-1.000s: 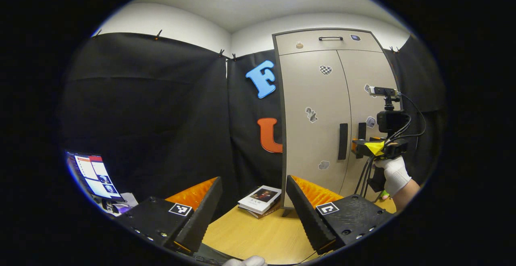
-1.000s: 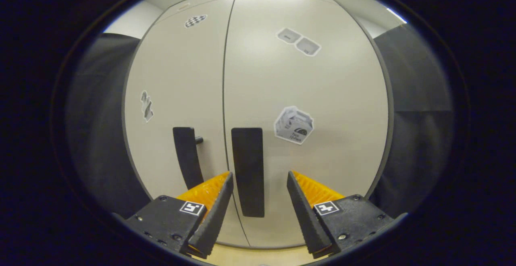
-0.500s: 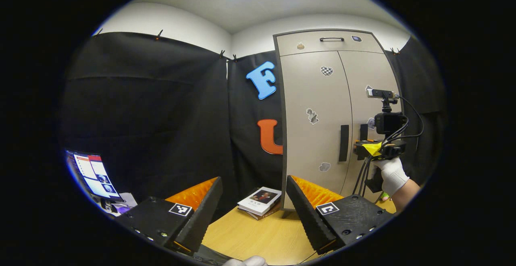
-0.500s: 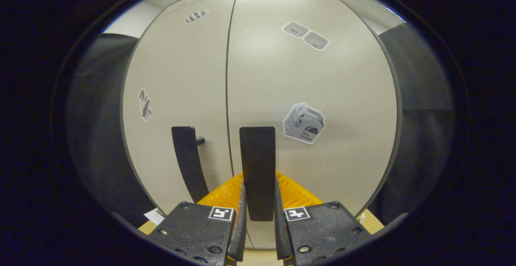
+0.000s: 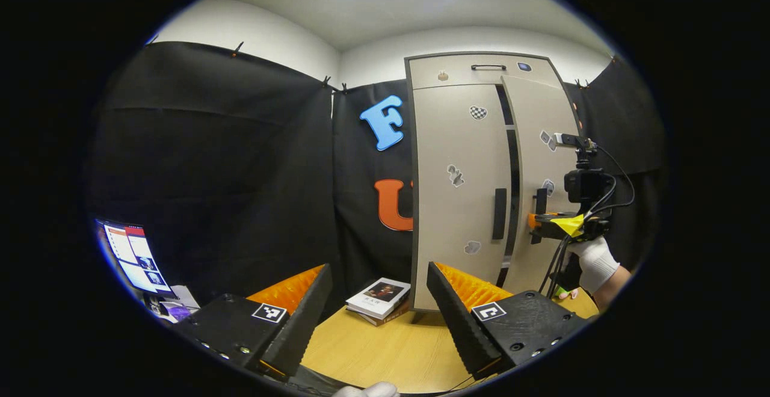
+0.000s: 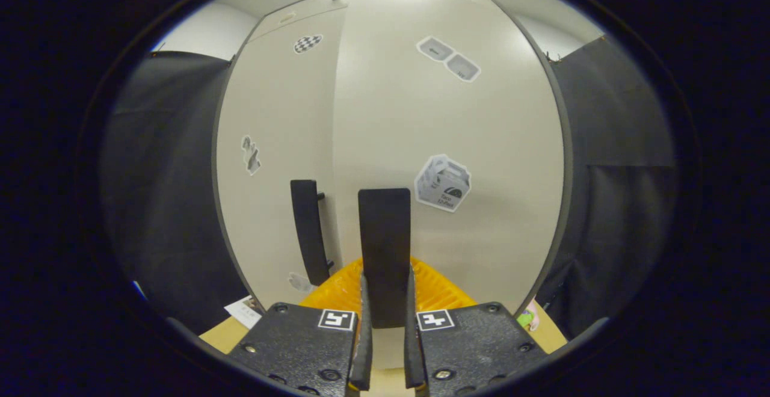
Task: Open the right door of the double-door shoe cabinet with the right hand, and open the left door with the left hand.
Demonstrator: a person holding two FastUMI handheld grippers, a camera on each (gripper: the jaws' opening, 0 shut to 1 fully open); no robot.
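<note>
On the wooden surface (image 5: 385, 349) lie stacked books (image 5: 378, 299) (two, perhaps). The right gripper (image 6: 385, 301) is clamped on the right door handle (image 6: 384, 252), door ajar; the left gripper (image 5: 379, 307) has its fingers apart.

The left gripper (image 5: 379, 310) has two black textured blocks with screws along their edges, each topped by a small white square tag with a black pattern, and ribbed wedge-shaped fingers. The right gripper (image 6: 385, 349) has the same black blocks, screws and square tags; seen from the left gripper view it carries a black camera (image 5: 582, 183) on a short post, a yellow patch and looping black cables (image 5: 619, 189). The hand (image 5: 595, 260) holding it wears a white glove.
</note>
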